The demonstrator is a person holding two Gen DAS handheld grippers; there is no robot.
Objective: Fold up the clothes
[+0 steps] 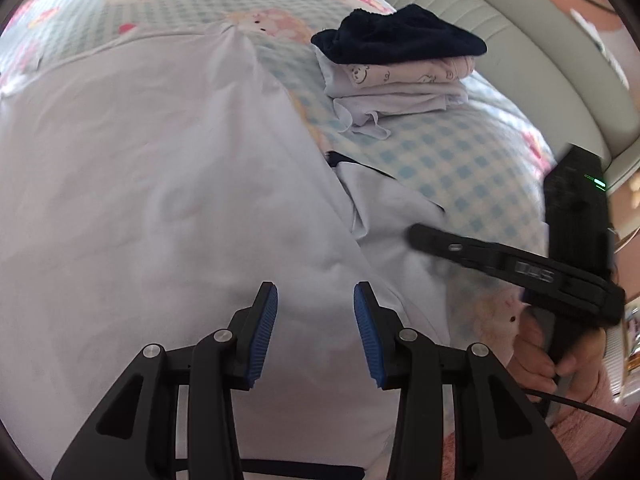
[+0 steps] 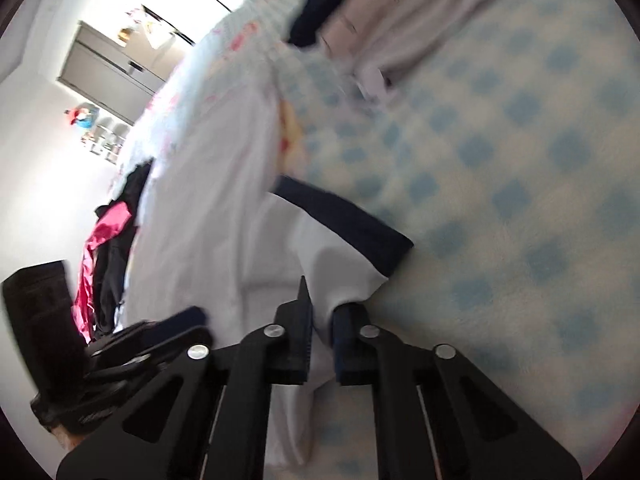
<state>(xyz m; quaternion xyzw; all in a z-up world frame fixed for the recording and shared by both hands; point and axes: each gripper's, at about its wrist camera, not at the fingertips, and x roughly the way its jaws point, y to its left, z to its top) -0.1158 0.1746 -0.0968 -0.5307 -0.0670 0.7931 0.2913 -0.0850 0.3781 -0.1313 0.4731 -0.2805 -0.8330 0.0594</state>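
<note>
A white shirt [image 1: 160, 180] lies spread over the checked bed sheet [image 1: 460, 152]. Its short sleeve [image 1: 392, 208], trimmed with a navy cuff [image 2: 352, 216], sticks out to the right. My left gripper [image 1: 316, 320] hovers open over the shirt's body, blue pads apart with nothing pinched. My right gripper [image 2: 322, 312] is shut on the white sleeve fabric [image 2: 340, 264] just below the cuff. In the left wrist view the right gripper [image 1: 420, 236] reaches in from the right, held by a hand [image 1: 540, 356].
A stack of folded clothes [image 1: 400, 64], topped by a dark navy piece, sits on the bed behind the sleeve. A padded headboard [image 1: 520, 40] curves along the far side. Pink and dark clothes [image 2: 104, 248] lie heaped beyond the shirt. The left gripper [image 2: 172, 324] shows low left.
</note>
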